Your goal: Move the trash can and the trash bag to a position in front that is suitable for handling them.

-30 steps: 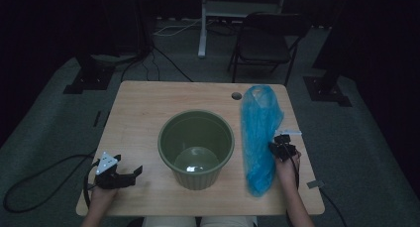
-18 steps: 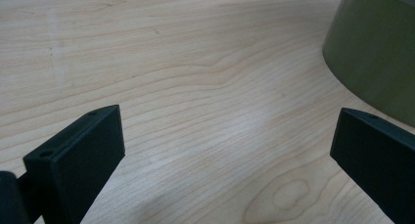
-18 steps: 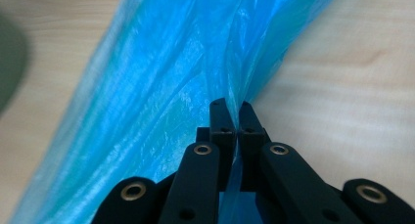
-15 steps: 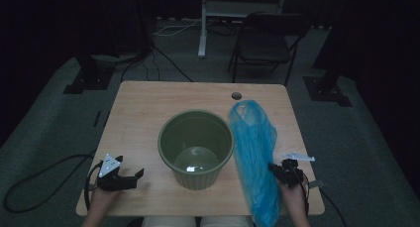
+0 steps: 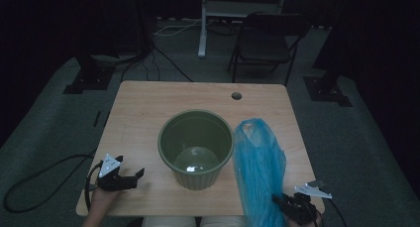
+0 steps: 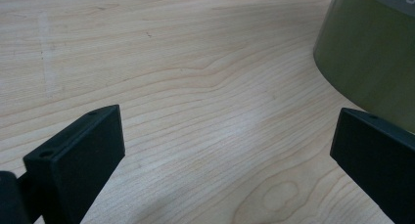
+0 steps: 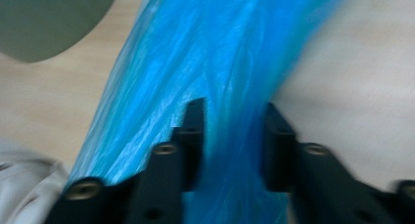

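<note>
Two changes: your right gripper [image 5: 292,208] dragged the crinkled blue plastic bag [image 5: 258,170] worktop-edgeward, its jaws just parted, bag between them.

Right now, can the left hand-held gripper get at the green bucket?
Probably yes. The left hand-held gripper sits open, with bare table between it and the green bucket; the blue bag lies on the bucket's far side.

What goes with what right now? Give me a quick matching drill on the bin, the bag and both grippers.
Things:
1. green bin
2. blue bag
3. left gripper
4. right gripper

States:
A. jaws wide apart over bare wood
B. stands upright mid-table
C. jaws just opening, plastic between them
D. lies stretched toward the table's near edge

Pairs: 1-B, 2-D, 3-A, 4-C
</note>
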The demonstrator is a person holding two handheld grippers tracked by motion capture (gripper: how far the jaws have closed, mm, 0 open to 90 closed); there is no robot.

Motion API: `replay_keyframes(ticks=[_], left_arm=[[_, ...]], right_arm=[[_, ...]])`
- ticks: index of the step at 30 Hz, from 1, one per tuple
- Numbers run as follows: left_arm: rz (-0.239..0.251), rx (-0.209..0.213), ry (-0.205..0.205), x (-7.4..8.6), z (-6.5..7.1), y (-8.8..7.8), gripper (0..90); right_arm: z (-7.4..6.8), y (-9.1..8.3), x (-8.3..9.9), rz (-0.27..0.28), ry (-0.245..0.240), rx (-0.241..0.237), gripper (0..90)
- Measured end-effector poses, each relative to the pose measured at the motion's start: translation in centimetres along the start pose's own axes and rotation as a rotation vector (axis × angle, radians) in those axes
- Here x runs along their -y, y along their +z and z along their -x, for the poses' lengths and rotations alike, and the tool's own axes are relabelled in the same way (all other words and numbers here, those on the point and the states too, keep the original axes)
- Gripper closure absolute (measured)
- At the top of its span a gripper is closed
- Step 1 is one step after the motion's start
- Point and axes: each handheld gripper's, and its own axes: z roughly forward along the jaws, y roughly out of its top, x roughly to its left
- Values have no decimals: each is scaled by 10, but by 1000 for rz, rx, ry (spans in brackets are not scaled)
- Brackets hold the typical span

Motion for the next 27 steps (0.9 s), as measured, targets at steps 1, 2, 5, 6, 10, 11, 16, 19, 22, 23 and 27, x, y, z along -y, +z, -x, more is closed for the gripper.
replay_keyframes(ticks=[1,2,5,6,10,11,16,19,22,23,27], left_arm=[[1,1,0,0,0,0,2],[1,1,0,0,0,0,1],[2,3,-5,0,-1,0,1],[2,4,-6,0,-1,0,1],[9,11,3,0,-1,0,2],[5,9,5,0,-1,0,2],[12,17,-7,0,-2,0,1],[18,25,-15,0,-3,-1,2],[18,26,-26,0,-4,0,2],[17,25,-28,0,-4,0,1],[17,26,-26,0,-4,0,2]], right_arm=[[-2,-2,3,-2,12,1,499],[-2,-2,3,-2,12,1,499],[7,-11,2,32,52,-4,332],[12,-13,-3,42,57,-8,317],[33,-16,-36,81,80,-30,271],[37,-15,-44,99,78,-30,262],[66,7,-80,106,89,59,169],[80,32,-91,52,115,84,155],[78,54,-95,1,111,84,155],[73,61,-97,-18,100,87,155],[63,73,-98,-42,72,78,155]])
